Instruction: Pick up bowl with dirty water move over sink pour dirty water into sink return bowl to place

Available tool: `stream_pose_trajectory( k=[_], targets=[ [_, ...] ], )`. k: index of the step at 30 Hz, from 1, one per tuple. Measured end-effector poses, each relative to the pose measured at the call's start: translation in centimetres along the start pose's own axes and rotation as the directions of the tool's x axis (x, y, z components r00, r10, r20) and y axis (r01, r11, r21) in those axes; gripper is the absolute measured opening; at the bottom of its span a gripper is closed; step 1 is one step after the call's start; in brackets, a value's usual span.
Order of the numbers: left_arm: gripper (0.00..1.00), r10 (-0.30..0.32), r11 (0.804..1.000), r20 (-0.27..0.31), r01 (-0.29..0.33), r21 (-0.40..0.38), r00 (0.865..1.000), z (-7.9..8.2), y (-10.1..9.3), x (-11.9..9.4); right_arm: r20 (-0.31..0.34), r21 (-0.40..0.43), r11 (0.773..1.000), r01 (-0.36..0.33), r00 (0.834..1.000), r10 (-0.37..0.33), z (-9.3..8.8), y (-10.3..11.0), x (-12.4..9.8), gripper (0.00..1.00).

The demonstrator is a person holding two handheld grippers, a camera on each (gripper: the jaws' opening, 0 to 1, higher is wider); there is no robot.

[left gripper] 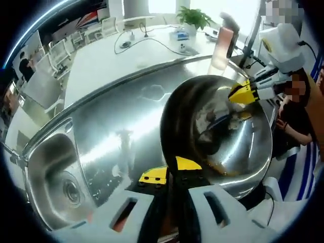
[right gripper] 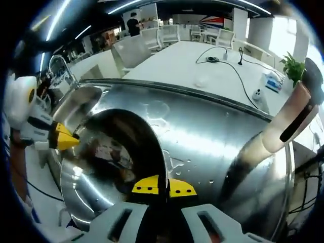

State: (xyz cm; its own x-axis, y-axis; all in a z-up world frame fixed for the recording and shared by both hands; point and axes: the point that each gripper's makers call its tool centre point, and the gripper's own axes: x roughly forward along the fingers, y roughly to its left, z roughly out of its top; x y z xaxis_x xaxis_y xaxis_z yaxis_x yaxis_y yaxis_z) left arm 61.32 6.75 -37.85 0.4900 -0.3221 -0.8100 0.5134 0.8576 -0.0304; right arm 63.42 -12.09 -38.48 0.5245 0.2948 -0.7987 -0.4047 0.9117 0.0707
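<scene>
While the sink (left gripper: 55, 177) lies at the left of the left gripper view, the bowl (left gripper: 238, 147) sits to its right on the steel counter (left gripper: 116, 131), its near rim pinched by the left hand-held gripper (left gripper: 169, 172). Opposite, the right hand-held gripper (left gripper: 243, 93) clamps the far rim.

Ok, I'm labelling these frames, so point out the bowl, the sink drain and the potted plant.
bowl (left gripper: 238, 147): left gripper view, shiny inner wall.
sink drain (left gripper: 71, 191): left gripper view, centre of the round drain.
potted plant (left gripper: 194, 17): left gripper view, green leaves.
</scene>
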Motion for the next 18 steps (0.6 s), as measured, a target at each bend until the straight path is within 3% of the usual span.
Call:
stream_pose_trajectory(
  k=[7,18],
  targets=[
    [0.00,0.008,1.000,0.009,-0.008,0.024,1.000,0.3,0.1,0.1,0.014,0.013,1.000,0.003,1.000,-0.003,0.2,0.0,0.0,0.00],
    [0.00,0.044,0.996,0.085,-0.050,0.077,0.995,1.3,0.4,0.3,0.067,-0.048,0.998,0.027,0.997,-0.024,0.5,-0.3,-0.1,0.01]
  ],
)
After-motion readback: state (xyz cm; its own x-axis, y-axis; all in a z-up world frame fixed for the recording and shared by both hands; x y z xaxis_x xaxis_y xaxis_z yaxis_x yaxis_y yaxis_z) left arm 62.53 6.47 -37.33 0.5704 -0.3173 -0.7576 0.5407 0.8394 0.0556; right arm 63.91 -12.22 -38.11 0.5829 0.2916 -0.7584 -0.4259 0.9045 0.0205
